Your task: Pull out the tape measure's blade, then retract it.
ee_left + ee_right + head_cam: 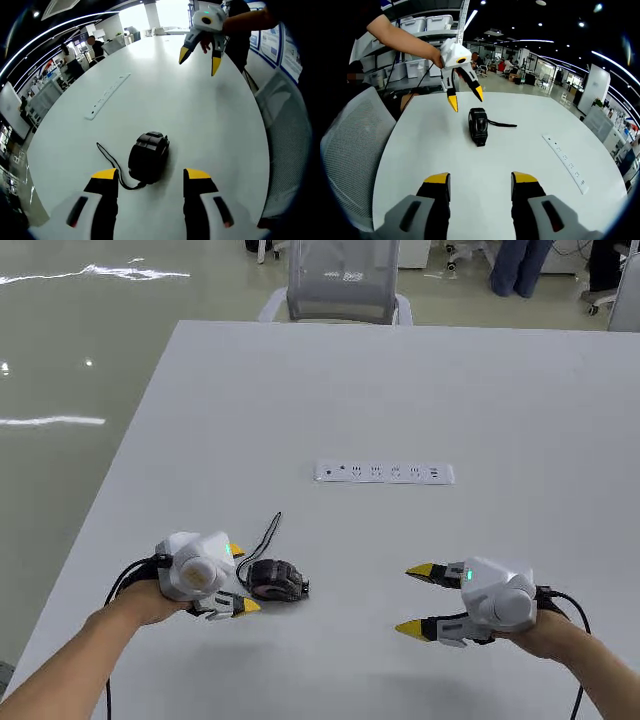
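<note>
Black tape measure (275, 580) lies on the white tabletop (400, 390), with its wrist cord (265, 537) trailing away across the surface. Left gripper (244, 578) sits just beside it, jaws wide, no contact evident. Right gripper (405, 599) is well apart, jaws wide and empty. Power strip (385, 473) lies farther back.
</note>
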The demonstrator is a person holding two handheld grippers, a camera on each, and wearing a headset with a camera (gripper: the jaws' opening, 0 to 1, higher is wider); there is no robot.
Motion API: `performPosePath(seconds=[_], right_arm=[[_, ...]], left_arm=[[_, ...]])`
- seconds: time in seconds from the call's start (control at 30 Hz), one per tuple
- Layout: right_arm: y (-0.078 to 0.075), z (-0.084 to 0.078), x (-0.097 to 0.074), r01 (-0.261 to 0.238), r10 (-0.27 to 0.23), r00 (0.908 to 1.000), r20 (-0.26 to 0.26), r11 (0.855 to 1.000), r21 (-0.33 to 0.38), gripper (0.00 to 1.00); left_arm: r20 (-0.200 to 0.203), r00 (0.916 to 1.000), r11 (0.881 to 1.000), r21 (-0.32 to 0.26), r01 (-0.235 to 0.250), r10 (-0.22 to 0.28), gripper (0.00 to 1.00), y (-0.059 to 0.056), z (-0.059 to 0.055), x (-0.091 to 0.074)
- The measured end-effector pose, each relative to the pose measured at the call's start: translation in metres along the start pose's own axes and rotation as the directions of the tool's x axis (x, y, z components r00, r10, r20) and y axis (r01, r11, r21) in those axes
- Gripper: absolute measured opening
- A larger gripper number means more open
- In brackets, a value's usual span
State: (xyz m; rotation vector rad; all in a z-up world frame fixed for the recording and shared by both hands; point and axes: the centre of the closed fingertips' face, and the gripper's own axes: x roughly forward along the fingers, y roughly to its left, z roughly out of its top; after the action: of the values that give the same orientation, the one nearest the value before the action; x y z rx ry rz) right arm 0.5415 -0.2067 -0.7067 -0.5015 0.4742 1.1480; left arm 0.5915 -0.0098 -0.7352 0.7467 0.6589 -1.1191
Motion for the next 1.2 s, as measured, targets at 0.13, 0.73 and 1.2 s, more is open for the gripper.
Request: performPosePath(seconds=[0.13,0.73,1.2], right_arm=[[-0.005,0.003,0.012,-0.006,0.006,1.0,0.001,1.0,0.001,0.47],[-0.011,-0.002,0.068,-0.061,0.061,0.9972,-0.042,0.998,0.007,0.41],[-0.004,0.004,0.116,-0.115,0.114,0.9905,-0.077,0.993,-0.006,0.37]], left_arm=[[-0.033,0.9993,0.999,0.045,0.021,-0.019,0.46,0.002,-0.002,0.009],[-0.154,0.98,0.966,0.204,0.156,-0.126,0.34,0.007,-0.007,0.039],[-0.187,0.9712,0.95,0.247,0.192,-0.147,0.28,0.006,-0.014,0.046]])
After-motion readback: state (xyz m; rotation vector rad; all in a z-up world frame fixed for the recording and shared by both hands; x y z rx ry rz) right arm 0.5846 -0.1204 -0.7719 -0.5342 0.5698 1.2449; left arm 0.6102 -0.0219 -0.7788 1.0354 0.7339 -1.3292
